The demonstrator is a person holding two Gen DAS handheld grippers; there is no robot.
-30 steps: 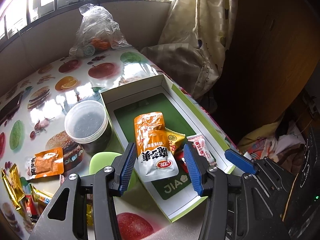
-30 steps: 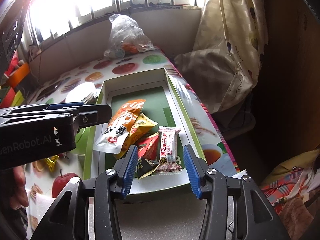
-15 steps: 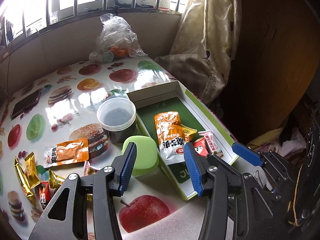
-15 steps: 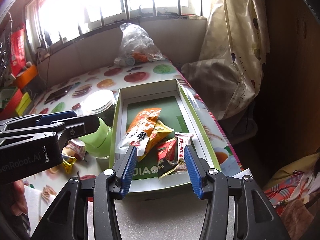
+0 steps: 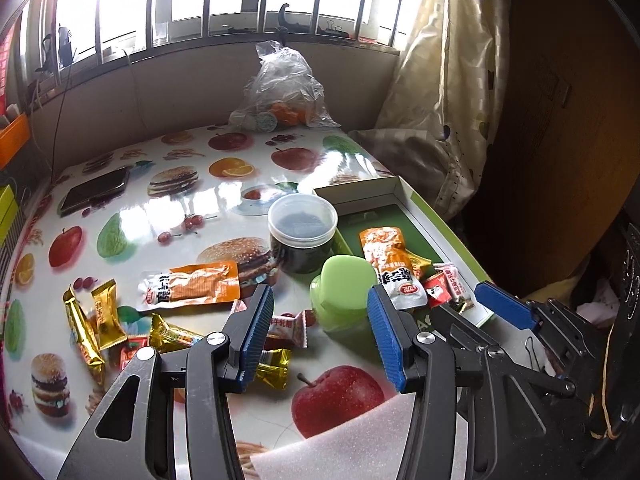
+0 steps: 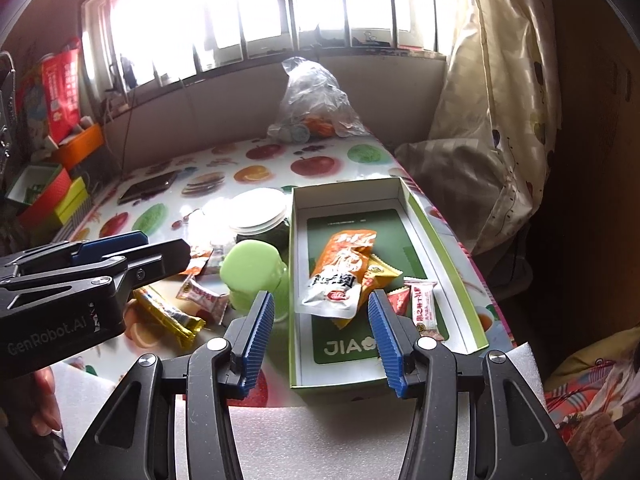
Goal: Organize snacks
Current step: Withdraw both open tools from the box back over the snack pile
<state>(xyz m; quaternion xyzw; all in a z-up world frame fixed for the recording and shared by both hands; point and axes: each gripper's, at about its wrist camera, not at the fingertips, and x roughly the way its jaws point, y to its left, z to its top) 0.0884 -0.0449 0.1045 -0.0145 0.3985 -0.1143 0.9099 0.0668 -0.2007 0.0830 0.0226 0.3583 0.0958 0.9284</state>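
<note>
Right gripper [image 6: 320, 336] and left gripper [image 5: 320, 332], marked "GenRobot.AI", gape empty; green box [image 6: 448, 240] at frame centre reads "JIA".

We are looking at 2 hand-held grippers built alike. The left gripper [image 5: 320, 332] is showing black angular arms with triangular cut-outs, silver round screws at the pivots, and 2 blue ribbed pads [image 5: 256, 336]. The right gripper [image 6: 318, 336] is wearing the same black frame, silver screws and blue ribbed pads [image 6: 382, 336]. From the right wrist view, white "GenRobot.AI" lettering is running along the left gripper's black side.
</note>
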